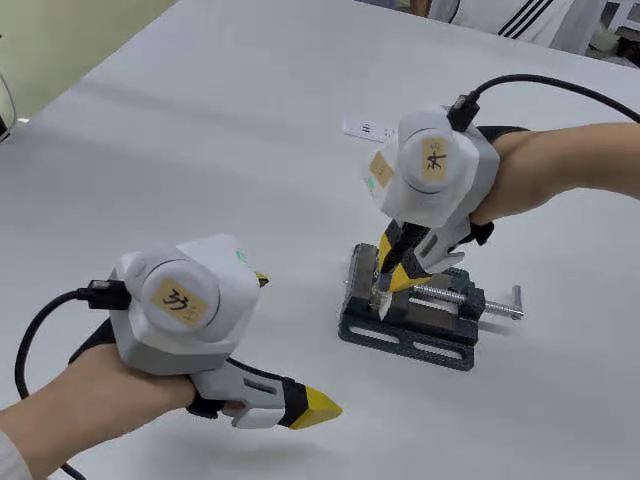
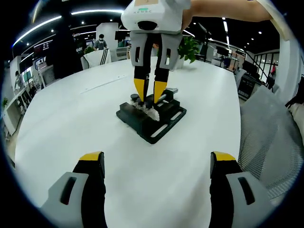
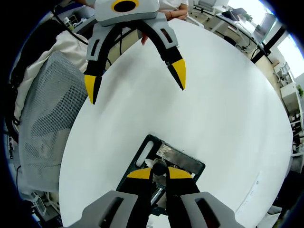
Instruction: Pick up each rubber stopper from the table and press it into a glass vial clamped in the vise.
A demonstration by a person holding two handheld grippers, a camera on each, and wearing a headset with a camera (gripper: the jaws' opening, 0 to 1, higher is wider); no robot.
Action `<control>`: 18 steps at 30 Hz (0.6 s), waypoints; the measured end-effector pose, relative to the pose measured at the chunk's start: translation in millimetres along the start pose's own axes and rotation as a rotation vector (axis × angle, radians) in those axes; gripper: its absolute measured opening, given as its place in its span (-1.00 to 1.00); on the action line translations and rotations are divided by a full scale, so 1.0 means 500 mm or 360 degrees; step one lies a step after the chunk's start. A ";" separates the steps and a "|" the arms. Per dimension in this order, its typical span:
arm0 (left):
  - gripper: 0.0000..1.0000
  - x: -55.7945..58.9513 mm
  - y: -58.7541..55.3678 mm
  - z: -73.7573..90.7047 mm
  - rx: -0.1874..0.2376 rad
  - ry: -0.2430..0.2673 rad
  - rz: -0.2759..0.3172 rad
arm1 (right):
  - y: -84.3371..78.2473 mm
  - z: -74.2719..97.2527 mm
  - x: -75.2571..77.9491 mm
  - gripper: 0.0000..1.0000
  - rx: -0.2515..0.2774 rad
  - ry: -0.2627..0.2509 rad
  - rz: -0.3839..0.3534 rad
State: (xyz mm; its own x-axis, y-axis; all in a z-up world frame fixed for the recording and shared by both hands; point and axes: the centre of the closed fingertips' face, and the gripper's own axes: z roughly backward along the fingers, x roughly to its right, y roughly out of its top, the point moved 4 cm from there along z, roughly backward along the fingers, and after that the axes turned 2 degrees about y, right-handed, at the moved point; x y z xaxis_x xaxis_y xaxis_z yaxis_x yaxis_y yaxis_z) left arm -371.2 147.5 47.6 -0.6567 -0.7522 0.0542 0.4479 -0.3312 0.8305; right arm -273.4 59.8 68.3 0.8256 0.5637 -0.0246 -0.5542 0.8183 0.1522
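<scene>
Black rubber stopper (image 3: 159, 167) sits pinched between the almost shut jaws of the right gripper (image 1: 395, 283), just above a glass vial (image 2: 153, 114) clamped in the vise (image 1: 400, 335); pressing it home seems the step left. Left gripper (image 2: 157, 159) hangs wide open and empty, well apart. White tabletop (image 1: 250, 130) lies bare around the vise, its edges far off

Vise (image 1: 405, 338) sits on table (image 1: 200, 150), stopper (image 3: 159, 167) in right gripper (image 1: 388, 292) directly above it

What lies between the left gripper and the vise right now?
The stretch is bare: the left gripper view shows plain white table running from the left gripper to the vise.
</scene>
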 end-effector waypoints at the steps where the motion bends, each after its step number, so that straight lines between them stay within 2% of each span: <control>1: 0.82 0.001 0.000 0.000 0.0001 -0.0003 0.0003 | 0.000 0.000 0.000 -0.90 -0.0013 -0.0001 -0.0009; 7: 0.82 0.003 -0.001 -0.003 -0.0003 -0.0008 -0.0003 | 0.009 -0.002 -0.002 -0.90 -0.0074 0.0005 -0.0036; 9: 0.81 0.002 -0.002 -0.004 -0.0004 -0.0008 -0.0005 | 0.010 -0.001 0.009 -0.91 -0.0089 0.0012 -0.0079; 11: 0.81 0.002 -0.003 -0.005 -0.0005 -0.0009 -0.0002 | 0.007 -0.002 0.002 -0.91 -0.0095 0.0011 -0.0152; 18: 0.81 0.004 -0.004 -0.008 -0.0007 -0.0015 -0.0002 | 0.010 -0.004 -0.002 -0.91 -0.0087 0.0012 -0.0270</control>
State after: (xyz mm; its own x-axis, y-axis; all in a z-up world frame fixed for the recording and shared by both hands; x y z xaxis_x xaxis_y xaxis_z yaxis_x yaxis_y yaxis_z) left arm -370.9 144.6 43.9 -0.6630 -0.7463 0.0587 0.4500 -0.3346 0.8280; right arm -277.5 63.6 67.1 0.9071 0.4177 -0.0530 -0.4121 0.9065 0.0915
